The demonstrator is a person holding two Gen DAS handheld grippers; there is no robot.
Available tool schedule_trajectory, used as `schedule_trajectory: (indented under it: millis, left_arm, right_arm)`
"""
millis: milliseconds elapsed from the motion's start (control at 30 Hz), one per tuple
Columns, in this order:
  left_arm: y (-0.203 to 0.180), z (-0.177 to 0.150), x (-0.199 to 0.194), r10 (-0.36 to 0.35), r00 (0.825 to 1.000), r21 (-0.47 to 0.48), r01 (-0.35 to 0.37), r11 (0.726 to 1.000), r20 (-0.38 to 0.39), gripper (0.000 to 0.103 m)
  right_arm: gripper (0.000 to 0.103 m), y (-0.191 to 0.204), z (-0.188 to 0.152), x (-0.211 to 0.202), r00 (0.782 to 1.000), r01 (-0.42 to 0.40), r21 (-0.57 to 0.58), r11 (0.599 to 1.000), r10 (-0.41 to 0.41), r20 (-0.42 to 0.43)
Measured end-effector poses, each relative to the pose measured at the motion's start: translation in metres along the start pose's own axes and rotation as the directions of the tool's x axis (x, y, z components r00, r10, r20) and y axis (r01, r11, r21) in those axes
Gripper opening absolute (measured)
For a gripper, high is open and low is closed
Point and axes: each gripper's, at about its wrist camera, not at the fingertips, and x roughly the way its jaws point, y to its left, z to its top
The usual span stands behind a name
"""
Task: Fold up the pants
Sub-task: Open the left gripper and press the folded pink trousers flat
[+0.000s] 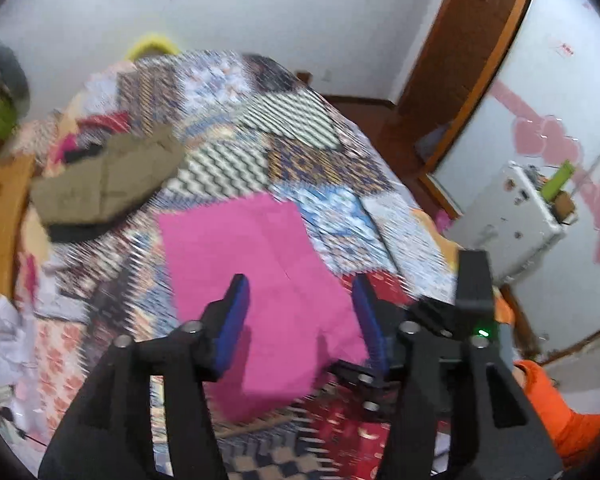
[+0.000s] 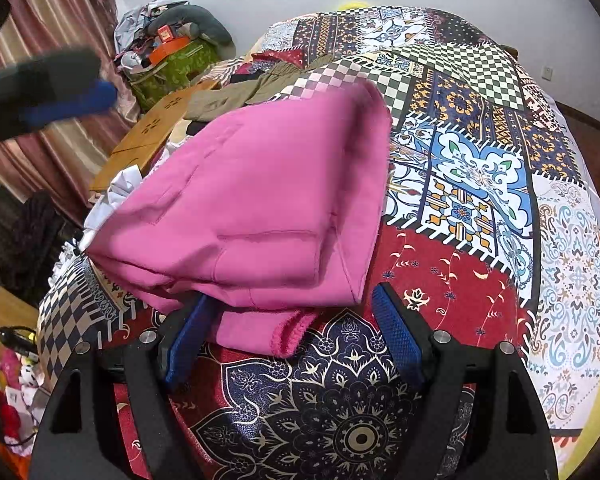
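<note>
Fingers of the right gripper, two blue-padded ones, stand spread apart with nothing pinched; the near hem of the pink pants lies between them, and the left pad sits partly under the folded edge. Fingers of the left gripper, also two, are likewise spread wide and hover above the same garment without gripping it; this view is blurred.

One pair of pink pants is in sight, folded into a thick, roughly rectangular bundle of several layers. Seams, a pocket outline and a ribbed hem show at the near side in the right wrist view. It lies on the bed, on the patchwork bedspread, just ahead of both grippers and partly between each pair of fingers.

Farther back on the bed lies one olive-khaki garment, well apart from the pink bundle, with a dark piece beneath it. Beside the bed stands a wooden lap desk, and a white box sits near the wall in the left wrist view.
</note>
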Motion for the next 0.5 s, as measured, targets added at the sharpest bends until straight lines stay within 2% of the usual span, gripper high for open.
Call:
schedule_trajectory:
  millis: [100, 167, 233, 333, 400, 500]
  left_arm:
    - [0.014, 0.008, 0.002, 0.056, 0.998, -0.011, -0.056, 0.998, 0.015, 0.062]
    - [0.025, 0.016, 0.01, 0.112, 0.993, -0.009, -0.111, 0.994, 0.026, 0.072]
    - [0.039, 0.026, 0.024, 0.172, 0.985, -0.003, -0.172, 0.985, 0.022, 0.075]
    - [0.059, 0.039, 0.051, 0.213, 0.977, 0.01, -0.213, 0.977, -0.014, 0.076]
    - [0.072, 0.05, 0.077, 0.256, 0.965, 0.025, -0.255, 0.967, -0.054, 0.076]
    - [0.086, 0.06, 0.11, 0.282, 0.953, 0.038, -0.279, 0.959, -0.11, 0.076]
  right_arm:
    - [0.077, 0.0, 0.0, -0.001, 1.0, 0.0, 0.002, 1.0, 0.0, 0.001]
    - [0.077, 0.0, 0.0, -0.001, 1.0, 0.0, 0.004, 1.0, 0.0, 0.003]
    - [0.077, 0.0, 0.0, 0.0, 1.0, 0.001, 0.004, 1.0, -0.002, 0.003]
    - [0.077, 0.0, 0.0, 0.0, 1.0, 0.002, 0.004, 1.0, -0.002, 0.002]
    - [0.077, 0.0, 0.001, 0.0, 1.0, 0.002, 0.003, 1.0, -0.002, 0.0]
    - [0.077, -0.001, 0.001, 0.0, 1.0, 0.003, 0.004, 1.0, -0.003, -0.002]
